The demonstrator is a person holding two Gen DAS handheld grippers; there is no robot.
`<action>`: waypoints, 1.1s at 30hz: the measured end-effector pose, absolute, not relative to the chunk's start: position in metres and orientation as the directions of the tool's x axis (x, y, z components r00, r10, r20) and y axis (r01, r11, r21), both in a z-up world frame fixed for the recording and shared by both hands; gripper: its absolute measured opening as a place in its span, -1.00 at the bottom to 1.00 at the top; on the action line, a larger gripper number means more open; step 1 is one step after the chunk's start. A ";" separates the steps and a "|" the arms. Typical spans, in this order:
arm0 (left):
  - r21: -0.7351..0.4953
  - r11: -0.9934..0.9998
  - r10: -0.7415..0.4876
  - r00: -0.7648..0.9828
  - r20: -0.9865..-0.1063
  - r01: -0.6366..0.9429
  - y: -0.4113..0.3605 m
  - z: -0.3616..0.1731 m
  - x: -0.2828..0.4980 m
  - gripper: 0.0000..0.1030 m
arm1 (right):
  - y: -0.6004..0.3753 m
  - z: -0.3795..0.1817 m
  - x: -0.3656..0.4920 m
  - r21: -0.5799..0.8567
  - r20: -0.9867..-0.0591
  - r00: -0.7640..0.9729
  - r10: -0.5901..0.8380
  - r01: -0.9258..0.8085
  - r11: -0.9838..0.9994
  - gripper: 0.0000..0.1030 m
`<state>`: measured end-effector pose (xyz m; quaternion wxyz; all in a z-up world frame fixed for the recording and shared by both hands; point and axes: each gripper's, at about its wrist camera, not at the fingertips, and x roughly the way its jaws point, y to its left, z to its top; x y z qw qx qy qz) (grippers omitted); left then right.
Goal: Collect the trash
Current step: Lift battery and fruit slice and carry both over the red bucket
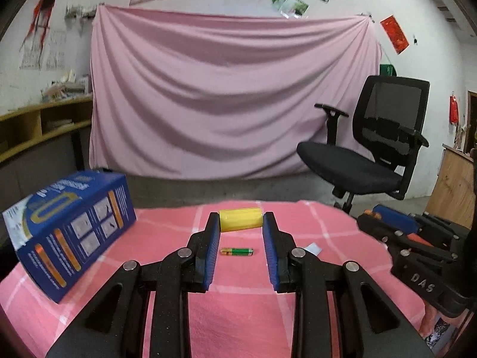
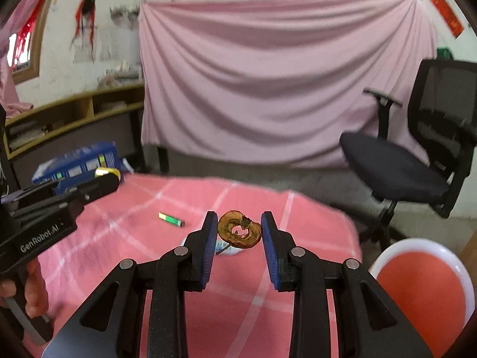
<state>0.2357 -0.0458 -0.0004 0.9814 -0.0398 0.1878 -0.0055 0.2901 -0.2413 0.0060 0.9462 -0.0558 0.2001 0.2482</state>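
My left gripper [image 1: 241, 217] is shut on a short yellow cylinder [image 1: 241, 222], gripped by its two ends at the fingertips above the pink checked tablecloth [image 1: 238, 313]. A green battery [image 1: 237, 251] lies on the cloth just below it. My right gripper [image 2: 238, 223] is shut on a brown, dried ring-shaped peel [image 2: 240, 232], held clear of the cloth. In the right wrist view the left gripper [image 2: 104, 180] shows at the left with the yellow cylinder [image 2: 107, 172] at its tip, and the battery [image 2: 171, 220] lies between the two grippers.
A blue printed box [image 1: 68, 229] stands on the table's left part. A small white scrap [image 1: 313, 249] lies right of the battery. A black office chair [image 1: 366, 155] stands beyond the table's right corner. A round red, white-rimmed object [image 2: 423, 292] sits low at the right.
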 end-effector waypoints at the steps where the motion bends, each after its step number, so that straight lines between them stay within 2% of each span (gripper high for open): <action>1: -0.084 0.996 -0.029 0.933 -0.358 -0.001 -0.047 0.001 0.233 -0.52 | -0.246 0.010 0.285 -0.002 -0.369 0.811 0.455 -0.490 0.872 -0.46; 5: -0.075 0.997 -0.028 0.950 -0.310 0.005 -0.054 0.007 0.220 -0.52 | -0.262 0.022 0.270 0.019 -0.246 0.851 0.464 -0.474 0.880 -0.46; 13: -0.009 0.998 -0.067 0.979 -0.195 0.067 -0.086 0.035 0.207 -0.52 | -0.295 0.040 0.251 0.015 -0.089 0.912 0.401 -0.401 0.916 -0.46; 18: 0.030 0.992 -0.120 0.982 -0.143 0.125 -0.112 0.052 0.205 -0.52 | -0.326 0.047 0.248 0.077 -0.059 0.935 0.350 -0.345 0.935 -0.46; 24: 0.082 0.975 -0.196 0.973 -0.124 0.206 -0.151 0.062 0.207 -0.52 | -0.358 0.053 0.241 0.120 -0.031 0.961 0.275 -0.269 0.956 -0.46; 28: 0.115 0.958 -0.247 0.961 -0.125 0.261 -0.182 0.063 0.209 -0.52 | -0.380 0.051 0.241 0.164 -0.047 0.974 0.222 -0.212 0.963 -0.46; 33: 0.117 0.939 -0.301 0.938 -0.172 0.323 -0.218 0.060 0.221 -0.52 | -0.410 0.047 0.238 0.202 -0.076 0.985 0.156 -0.137 0.970 -0.46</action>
